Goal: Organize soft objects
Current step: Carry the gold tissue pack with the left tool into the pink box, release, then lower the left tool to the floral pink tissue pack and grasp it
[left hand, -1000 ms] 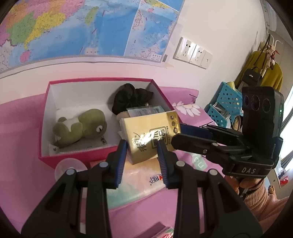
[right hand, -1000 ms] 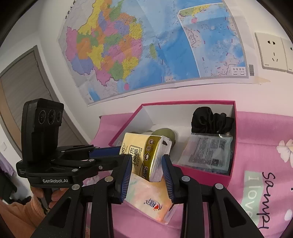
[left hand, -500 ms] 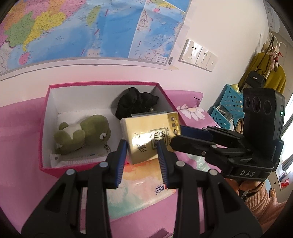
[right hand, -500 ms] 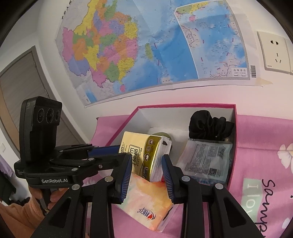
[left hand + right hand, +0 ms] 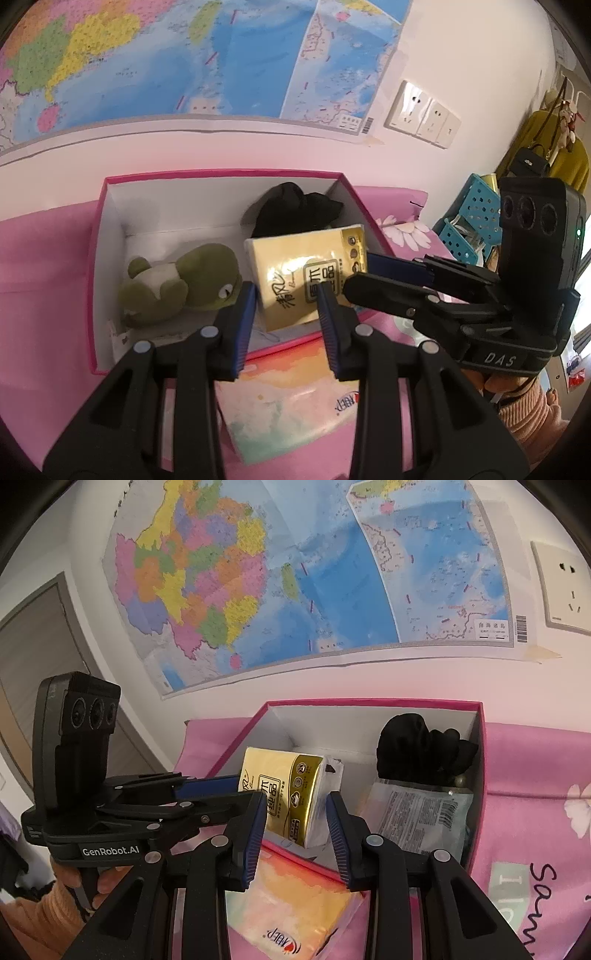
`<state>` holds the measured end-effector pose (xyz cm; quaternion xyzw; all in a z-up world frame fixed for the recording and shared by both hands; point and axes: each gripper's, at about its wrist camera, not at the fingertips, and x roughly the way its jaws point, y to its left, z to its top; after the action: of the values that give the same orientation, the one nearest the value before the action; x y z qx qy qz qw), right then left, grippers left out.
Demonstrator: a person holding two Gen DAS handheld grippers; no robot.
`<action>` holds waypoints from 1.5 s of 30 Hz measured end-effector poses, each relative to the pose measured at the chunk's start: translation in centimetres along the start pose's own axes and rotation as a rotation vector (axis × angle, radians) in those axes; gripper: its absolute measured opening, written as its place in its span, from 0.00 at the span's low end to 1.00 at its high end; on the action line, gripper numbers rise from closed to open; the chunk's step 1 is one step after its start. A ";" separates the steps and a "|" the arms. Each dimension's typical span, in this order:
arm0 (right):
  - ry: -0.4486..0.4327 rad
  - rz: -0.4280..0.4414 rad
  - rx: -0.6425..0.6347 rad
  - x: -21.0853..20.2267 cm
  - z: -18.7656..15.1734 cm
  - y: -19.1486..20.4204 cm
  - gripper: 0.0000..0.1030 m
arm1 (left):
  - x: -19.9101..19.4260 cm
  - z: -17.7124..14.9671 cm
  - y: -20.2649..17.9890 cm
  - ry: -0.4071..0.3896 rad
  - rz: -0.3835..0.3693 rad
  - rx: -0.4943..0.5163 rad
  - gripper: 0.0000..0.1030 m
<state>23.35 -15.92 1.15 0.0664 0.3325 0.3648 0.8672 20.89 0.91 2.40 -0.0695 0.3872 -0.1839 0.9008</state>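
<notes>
Our left tool (image 5: 284,317) and right tool (image 5: 297,825) each pinch the gold tissue pack (image 5: 306,275) from opposite ends, holding it tilted over the pink box (image 5: 107,184), above the near wall. Inside sit a green plush (image 5: 181,284), a black cloth (image 5: 291,206) and a sachet (image 5: 417,816). If one tool lets go early or we squeeze unevenly, we judge the pack could twist, snag the rim and drop onto the pastel packet (image 5: 288,402) outside

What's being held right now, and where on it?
The gold tissue pack, over the pink box: left gripper pinches its lower edge, right gripper pinches the white-flap end.
</notes>
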 end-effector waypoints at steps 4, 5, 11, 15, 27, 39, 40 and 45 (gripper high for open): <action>0.013 -0.004 0.006 0.7 0.1 -0.3 0.33 | 0.6 0.1 0.3 0.016 0.009 -0.009 0.34; 0.018 -0.004 0.008 0.9 0.1 -0.3 0.33 | 0.8 0.1 0.4 0.021 0.012 -0.012 0.34; 0.043 -0.010 0.017 2.0 0.0 -0.7 0.33 | 1.7 0.0 0.8 0.049 0.034 -0.021 0.34; 0.060 -0.012 0.026 2.7 -0.2 -1.0 0.33 | 2.2 0.0 0.9 0.061 0.053 -0.018 0.34; 0.074 -0.037 0.062 3.0 -0.7 -1.6 0.34 | 1.7 -0.4 1.2 0.041 0.087 -0.037 0.34; 0.046 0.041 0.030 -2.6 -2.9 0.0 0.42 | -7.1 -5.0 -1.7 -0.126 -0.024 0.098 0.49; 0.048 0.053 0.015 -3.1 -3.3 0.4 0.45 | -7.6 -5.8 -1.9 -0.123 -0.040 0.105 0.49; 0.103 0.126 -0.016 -5.0 -6.6 2.0 0.50 | -8.0 -9.7 -2.3 -0.062 -0.063 0.122 0.50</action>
<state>15.47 -18.73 -0.55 0.0611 0.3690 0.4242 0.8247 8.16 2.04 1.66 -0.0323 0.3450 -0.2331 0.9086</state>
